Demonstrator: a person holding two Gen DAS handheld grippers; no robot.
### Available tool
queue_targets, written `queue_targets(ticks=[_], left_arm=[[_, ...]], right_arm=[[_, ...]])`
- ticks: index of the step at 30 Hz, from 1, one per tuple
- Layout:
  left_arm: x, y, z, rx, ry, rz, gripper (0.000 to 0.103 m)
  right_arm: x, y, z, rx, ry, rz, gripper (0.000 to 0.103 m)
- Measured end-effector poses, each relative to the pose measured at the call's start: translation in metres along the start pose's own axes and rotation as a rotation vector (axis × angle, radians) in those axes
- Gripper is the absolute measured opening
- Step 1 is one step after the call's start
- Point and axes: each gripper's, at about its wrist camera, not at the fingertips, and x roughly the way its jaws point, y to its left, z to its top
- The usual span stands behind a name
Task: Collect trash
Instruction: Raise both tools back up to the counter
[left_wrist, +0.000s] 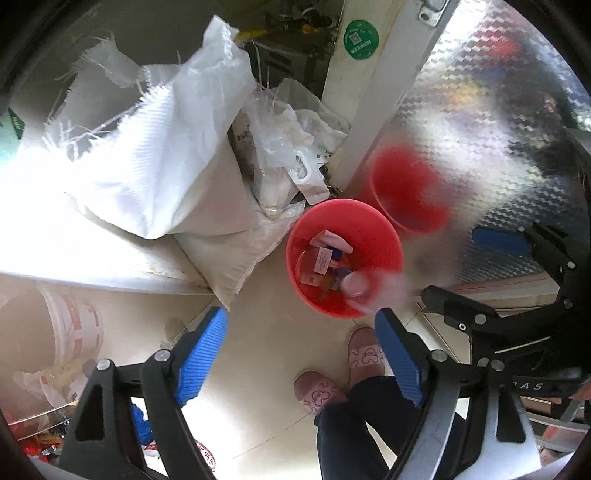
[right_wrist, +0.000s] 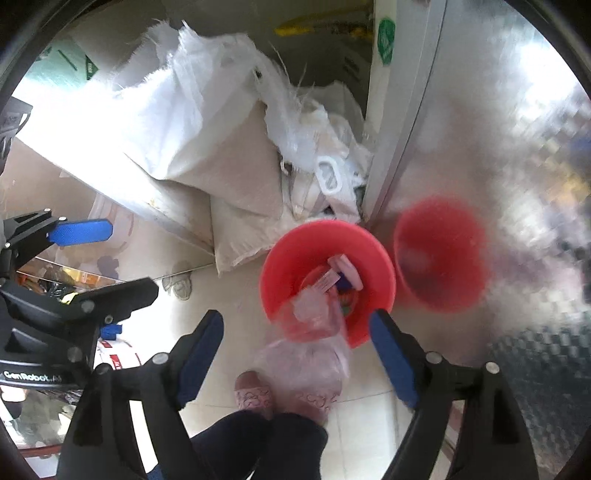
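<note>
Both hand-held grippers pointed steeply down at the floor. The left hand-held gripper (left_wrist: 301, 354) stood released, nothing between its blue pads. The right hand-held gripper (right_wrist: 295, 354) was likewise released, a clear plastic bag (right_wrist: 310, 332) blurred below its jaws at the rim of the red bin (right_wrist: 295, 251), which held wrappers. White sacks (left_wrist: 155, 155) lay beyond it.

Left wrist view: steeply downward from above, floor-facing. Right wrist view: likewise, set alongside. Shared ground: round red plastic bucket (left_wrist: 343, 258) (right_wrist: 327, 275), woven white sacks (left_wrist: 155, 162) (right_wrist: 192, 122), pink patterned slippers (left_wrist: 364, 350) (right_wrist: 253, 395).
</note>
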Motion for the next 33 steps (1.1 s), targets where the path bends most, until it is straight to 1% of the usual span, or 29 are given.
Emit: queue_targets(ticks=[6, 7, 13, 15, 17, 20, 23, 26, 28, 30, 33], left_arm=[[-0.04, -0.002, -0.007, -0.003, -0.012, 0.001, 0.081], [-0.049, -0.003, -0.009, 0.0, -0.026, 0.0, 0.081], [-0.121, -0.008, -0.013, 0.0, -0.062, 0.0, 0.081], [-0.147, -0.008, -0.012, -0.008, -0.074, -0.004, 0.081], [-0.172, -0.009, -0.011, 0.0, -0.092, -0.001, 0.081], [-0.21, -0.014, -0.007, 0.01, -0.138, 0.023, 0.082], [-0.246, -0.016, -0.001, 0.015, -0.181, 0.018, 0.082], [-0.274, -0.019, 0.008, 0.034, -0.221, 0.023, 0.082], [-0.287, -0.021, 0.014, 0.043, -0.241, 0.029, 0.082], [-0.298, -0.023, 0.02, 0.048, -0.255, 0.033, 0.082], [-0.312, -0.027, 0.029, 0.053, -0.265, 0.013, 0.082]], right_arm=[[-0.034, 0.011, -0.001, -0.012, -0.017, -0.017, 0.082], [-0.043, 0.013, -0.001, -0.013, -0.018, -0.021, 0.082], [-0.112, 0.029, 0.002, -0.013, -0.052, -0.052, 0.083], [-0.137, 0.036, 0.004, -0.012, -0.073, -0.071, 0.086], [-0.16, 0.04, 0.007, -0.005, -0.09, -0.073, 0.086], [-0.193, 0.045, 0.012, 0.015, -0.114, -0.082, 0.086], [-0.225, 0.05, 0.018, 0.037, -0.151, -0.097, 0.086], [-0.255, 0.052, 0.024, 0.041, -0.194, -0.118, 0.086], [-0.272, 0.052, 0.029, 0.047, -0.212, -0.151, 0.088], [-0.287, 0.052, 0.032, 0.052, -0.233, -0.198, 0.093], [-0.305, 0.046, 0.035, 0.074, -0.259, -0.235, 0.095]])
